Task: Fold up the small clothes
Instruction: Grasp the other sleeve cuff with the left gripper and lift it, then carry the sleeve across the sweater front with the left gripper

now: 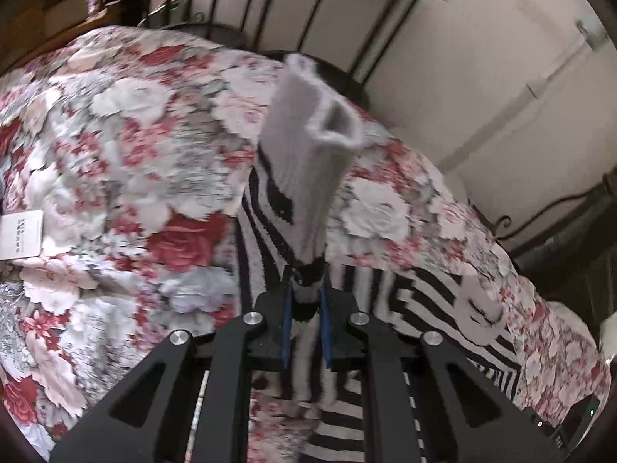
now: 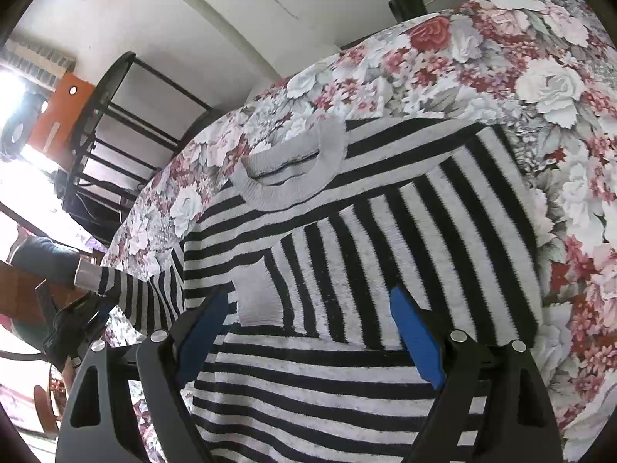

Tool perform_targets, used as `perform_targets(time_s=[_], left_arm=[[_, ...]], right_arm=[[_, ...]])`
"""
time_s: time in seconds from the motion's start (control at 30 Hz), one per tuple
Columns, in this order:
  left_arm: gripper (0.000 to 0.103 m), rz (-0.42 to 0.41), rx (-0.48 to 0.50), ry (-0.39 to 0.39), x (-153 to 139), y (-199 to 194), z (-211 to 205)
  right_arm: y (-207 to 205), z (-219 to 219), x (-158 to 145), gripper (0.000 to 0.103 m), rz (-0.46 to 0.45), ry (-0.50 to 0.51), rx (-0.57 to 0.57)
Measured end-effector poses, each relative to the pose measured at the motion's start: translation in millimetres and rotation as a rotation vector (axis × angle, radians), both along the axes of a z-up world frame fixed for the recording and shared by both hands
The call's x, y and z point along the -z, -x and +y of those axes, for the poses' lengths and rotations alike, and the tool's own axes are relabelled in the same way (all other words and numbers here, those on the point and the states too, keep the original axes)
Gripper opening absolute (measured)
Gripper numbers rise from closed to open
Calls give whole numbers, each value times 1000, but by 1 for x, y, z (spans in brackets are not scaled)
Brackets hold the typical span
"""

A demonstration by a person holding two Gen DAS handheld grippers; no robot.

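Left hand-held gripper [image 1: 304,301] pinching ribbed sleeve cuff [image 1: 320,127], striped knit sweater [image 2: 347,270]

The white card [image 1: 20,234] on the floral bedspread [image 1: 115,146] carries print — too blurred to read.

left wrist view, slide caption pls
Left gripper shut on striped sweater's sleeve, lifted above the floral bedspread.

In the lower middle of the frame the left hand-held gripper [image 1: 304,301] is closed on the striped sweater sleeve [image 1: 304,177], whose grey cuff stands up at the centre. Behind lies the flowered bed cover [image 1: 115,135].
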State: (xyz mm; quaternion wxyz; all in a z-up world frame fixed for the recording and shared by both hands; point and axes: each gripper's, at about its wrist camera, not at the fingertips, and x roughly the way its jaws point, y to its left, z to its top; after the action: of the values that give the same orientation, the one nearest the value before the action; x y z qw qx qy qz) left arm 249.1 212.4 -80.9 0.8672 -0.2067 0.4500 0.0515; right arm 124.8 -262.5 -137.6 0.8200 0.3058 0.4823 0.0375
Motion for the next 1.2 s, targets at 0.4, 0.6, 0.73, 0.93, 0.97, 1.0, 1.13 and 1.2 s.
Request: perform_targets(time_s=[0.4, 0.6, 0.73, 0.93, 0.97, 1.0, 1.13, 1.2], left_arm=[[11, -52, 171, -83, -13, -4, -102], [11, -68, 240, -87, -13, -4, -145], [11, -75, 287, -88, -14, -2, -175], [11, -86, 383, -146, -8, 4, -228], [11, -87, 397, -154, -7, 6, -235], [11, -89, 414, -161, -5, 8, -244], [11, -93, 476, -184, 2, 17, -274], [11, -93, 517, -203, 6, 23, -291]], right_arm=[[22, -42, -5, 87, -3, -43, 69], [34, -61, -6, 87, -5, -56, 96], [43, -74, -8, 87, -9, -73, 117], [56, -95, -10, 87, -13, -81, 152], [59, -99, -10, 87, -13, -82, 160], [61, -102, -10, 87, -13, -82, 166], [69, -117, -8, 87, -12, -90, 193], [73, -123, -7, 87, -11, -97, 204]])
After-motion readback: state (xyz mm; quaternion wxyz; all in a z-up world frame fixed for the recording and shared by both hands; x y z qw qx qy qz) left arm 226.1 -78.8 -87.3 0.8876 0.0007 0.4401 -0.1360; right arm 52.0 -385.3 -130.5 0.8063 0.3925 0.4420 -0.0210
